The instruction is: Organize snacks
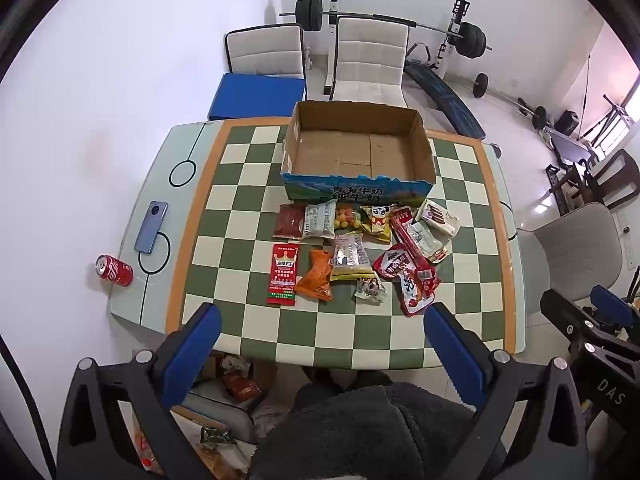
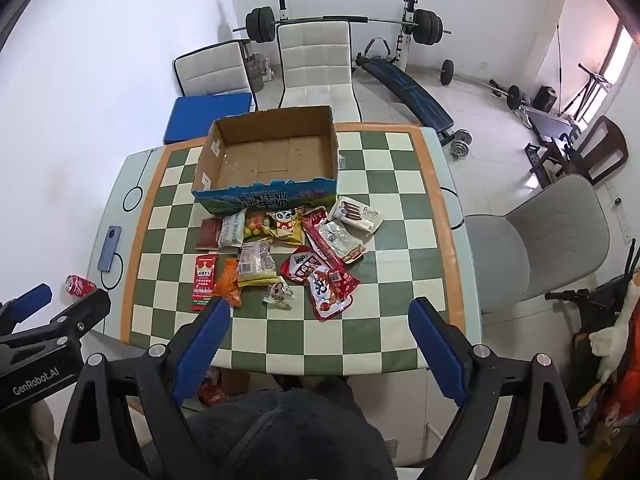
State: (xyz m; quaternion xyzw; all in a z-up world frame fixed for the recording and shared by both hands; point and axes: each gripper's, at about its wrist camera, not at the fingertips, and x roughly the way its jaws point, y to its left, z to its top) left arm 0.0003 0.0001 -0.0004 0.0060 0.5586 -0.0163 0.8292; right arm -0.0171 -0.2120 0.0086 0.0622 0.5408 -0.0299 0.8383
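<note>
Left wrist view: your left gripper hangs above the near table edge, jaws wide apart, nothing between them. Your right gripper is the same: spread wide, empty, tilted steeply down.

Nearest of the snack packets: a small clear-wrapped sweet, the orange packet, the long red packet and a red pouch at the near right. Behind them, more packets run in a loose row just in front of the cardboard box, some overlapping. The box is open on top and looks empty.

The step in hand, as I judge it: the first pick.
- Start with the loose outer pieces; the red pouch suits your right hand, the long red packet your left.
- Come down with the jaws across a packet's narrow side and pinch an edge or seam; flat film will slide.
- Avoid the overlapped ones until their neighbours are gone.
- Lift clear of the box's front wall before letting go.

Surface: a green and cream checked table top with an orange border. At its left margin, a phone and a red can lying on its side, well apart from the snacks.

Room: two pale chairs behind the table, a blue pad on one, a barbell rack by the wall.
</note>
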